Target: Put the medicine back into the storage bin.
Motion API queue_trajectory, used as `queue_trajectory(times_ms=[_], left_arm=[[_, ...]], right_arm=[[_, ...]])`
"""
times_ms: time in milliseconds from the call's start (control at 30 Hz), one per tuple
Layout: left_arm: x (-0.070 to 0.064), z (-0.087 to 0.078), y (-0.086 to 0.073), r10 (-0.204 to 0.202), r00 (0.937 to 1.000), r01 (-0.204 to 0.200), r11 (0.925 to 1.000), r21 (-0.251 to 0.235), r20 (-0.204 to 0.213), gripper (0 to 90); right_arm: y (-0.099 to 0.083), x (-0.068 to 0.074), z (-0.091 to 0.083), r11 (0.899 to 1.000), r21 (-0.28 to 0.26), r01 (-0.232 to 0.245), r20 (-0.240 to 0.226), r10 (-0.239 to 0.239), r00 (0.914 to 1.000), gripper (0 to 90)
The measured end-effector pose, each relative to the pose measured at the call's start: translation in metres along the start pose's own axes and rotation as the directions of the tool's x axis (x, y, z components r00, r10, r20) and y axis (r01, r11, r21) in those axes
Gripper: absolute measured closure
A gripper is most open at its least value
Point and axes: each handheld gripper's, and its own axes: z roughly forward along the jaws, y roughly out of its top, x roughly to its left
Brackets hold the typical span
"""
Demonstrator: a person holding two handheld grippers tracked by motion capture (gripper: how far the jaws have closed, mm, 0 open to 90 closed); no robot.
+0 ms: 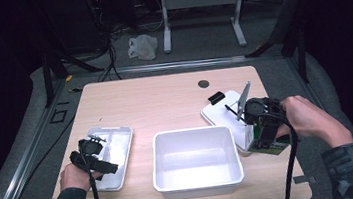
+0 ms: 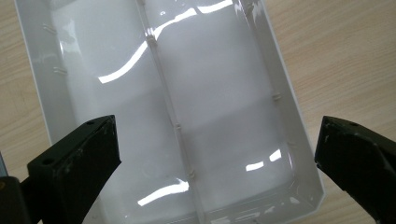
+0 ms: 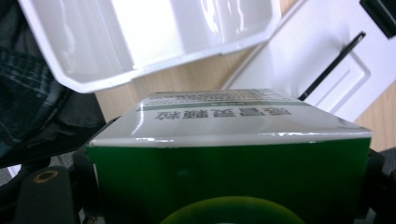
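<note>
Right gripper view gives us the green box [image 3: 229, 158] close up: it sits between the jaws, which press on its two sides, so we take the right gripper [image 1: 264, 130] as clamped on it. In the high view the box [image 1: 274, 143] is low at the table's [image 1: 154, 97] right edge, just beside the bin [image 1: 195, 161] and the white tray [image 1: 218, 111].

We judge the step in hand to be carrying the box, most likely toward the bin (though the divided tray [image 1: 115, 152] on the left could be the goal). The next move calls for lifting it clear of the bin's wall before going across.

The left gripper [image 1: 91, 148] hovers over the divided tray [image 2: 187, 107] with its jaws spread wide and nothing between them.

Hard to make out: whether the box rests on the table or is lifted, what its upside-down print says, and what the thin black rod [image 3: 332, 65] and small black piece [image 1: 216, 97] on the white tray are.
</note>
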Motion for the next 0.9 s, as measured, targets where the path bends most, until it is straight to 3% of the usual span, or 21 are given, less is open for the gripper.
queue_trajectory(times_ms=[167, 400, 900], left_arm=[[0.0, 0.0, 0.0, 0.002, 1.0, -0.002, 1.0, -0.001, 0.001, 0.0], [-0.001, 0.0, 0.0, 0.009, 1.0, -0.009, 1.0, -0.001, 0.003, 0.0], [-0.001, 0.001, 0.0, 0.013, 0.9998, -0.013, 0.9999, 0.005, 0.012, 0.0]], right_arm=[[0.014, 0.005, -0.013, 0.998, -0.059, 0.039, -0.018, -0.04, 0.999, 15.6], [0.039, 0.013, -0.018, 0.993, -0.081, 0.092, -0.029, -0.094, 0.9951, 15.5], [0.089, 0.026, 0.003, 0.982, -0.094, 0.163, -0.05, -0.169, 0.9844, 15.5]])
